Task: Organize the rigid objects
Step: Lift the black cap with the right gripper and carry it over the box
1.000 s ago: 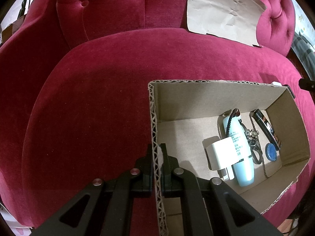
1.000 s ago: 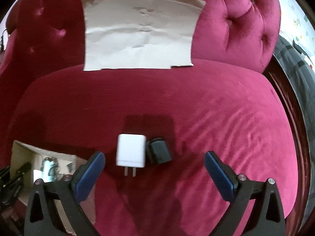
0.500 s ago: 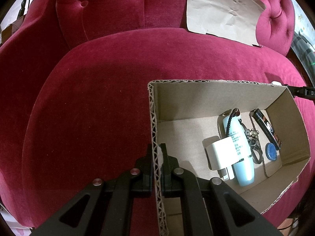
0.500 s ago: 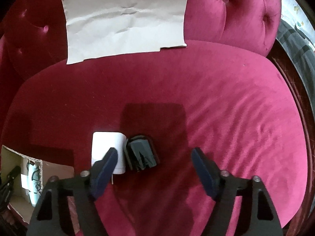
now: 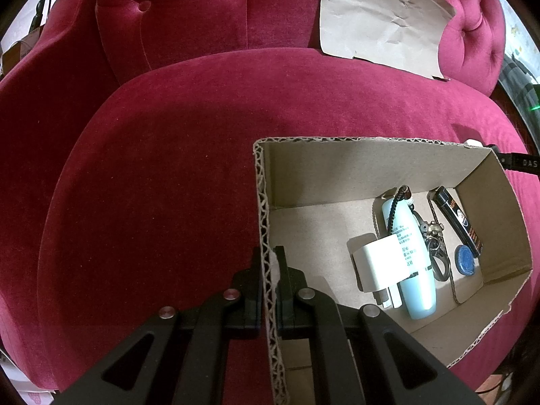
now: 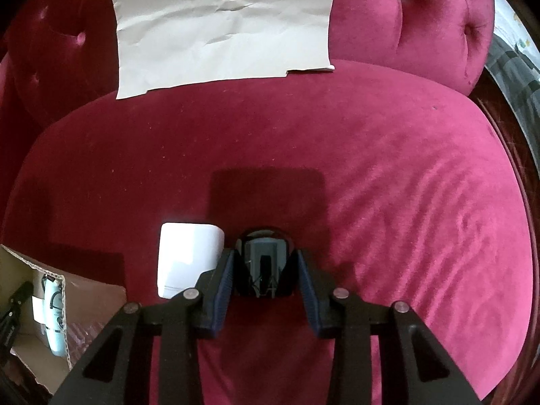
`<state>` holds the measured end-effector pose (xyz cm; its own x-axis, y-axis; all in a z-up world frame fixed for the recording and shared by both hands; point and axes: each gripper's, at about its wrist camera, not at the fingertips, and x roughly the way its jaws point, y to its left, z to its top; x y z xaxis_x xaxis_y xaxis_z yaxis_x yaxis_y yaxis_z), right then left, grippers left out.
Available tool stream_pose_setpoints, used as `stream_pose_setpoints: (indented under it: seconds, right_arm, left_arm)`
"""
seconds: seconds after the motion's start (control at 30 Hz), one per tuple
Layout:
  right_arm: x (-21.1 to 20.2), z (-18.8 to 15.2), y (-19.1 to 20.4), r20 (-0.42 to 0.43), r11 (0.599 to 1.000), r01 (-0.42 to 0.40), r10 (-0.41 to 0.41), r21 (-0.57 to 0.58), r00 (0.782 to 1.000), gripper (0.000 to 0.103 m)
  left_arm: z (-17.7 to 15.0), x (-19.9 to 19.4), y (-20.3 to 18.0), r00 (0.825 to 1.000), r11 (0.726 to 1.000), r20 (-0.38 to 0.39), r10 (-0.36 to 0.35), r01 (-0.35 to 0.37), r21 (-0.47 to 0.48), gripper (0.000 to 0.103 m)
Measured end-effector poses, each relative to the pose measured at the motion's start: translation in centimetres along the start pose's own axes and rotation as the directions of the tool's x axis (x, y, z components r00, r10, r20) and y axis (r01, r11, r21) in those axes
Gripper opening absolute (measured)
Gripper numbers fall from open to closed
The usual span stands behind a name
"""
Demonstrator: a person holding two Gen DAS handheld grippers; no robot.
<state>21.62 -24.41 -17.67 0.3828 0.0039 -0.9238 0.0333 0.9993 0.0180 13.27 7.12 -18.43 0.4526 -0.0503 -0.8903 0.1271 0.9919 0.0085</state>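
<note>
My left gripper (image 5: pixel 269 263) is shut on the left wall of an open cardboard box (image 5: pixel 261 202) that sits on the red velvet seat. Inside lie a white charger (image 5: pixel 381 263), a pale blue bottle (image 5: pixel 410 256), a black lighter (image 5: pixel 459 222), a blue cap (image 5: pixel 465 259) and a keychain (image 5: pixel 433 239). My right gripper (image 6: pixel 265 270) is closed on a glossy black object (image 6: pixel 265 260) on the cushion, blue pads touching both its sides. A white charger (image 6: pixel 187 258) lies right beside it on the left.
A sheet of brown paper (image 6: pixel 222 23) leans on the tufted backrest (image 6: pixel 422 17). The box shows at the lower left of the right wrist view (image 6: pixel 50 324). The seat edge drops off at the right (image 6: pixel 506 155).
My right gripper moved forward and down over the black object and its fingers closed from wide open onto its sides. The left gripper and box have not moved.
</note>
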Motion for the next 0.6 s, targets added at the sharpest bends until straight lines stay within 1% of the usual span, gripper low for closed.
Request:
stream_pose_setpoints:
  seconds: [0.6]
  right_arm:
    - [-3.5, -0.3, 0.9, 0.036, 1.000, 0.011, -0.011, 0.000, 0.999, 0.040]
  left_arm:
    - [0.0, 0.0, 0.0, 1.000, 1.000, 0.000, 0.000, 0.000, 0.001, 0.005]
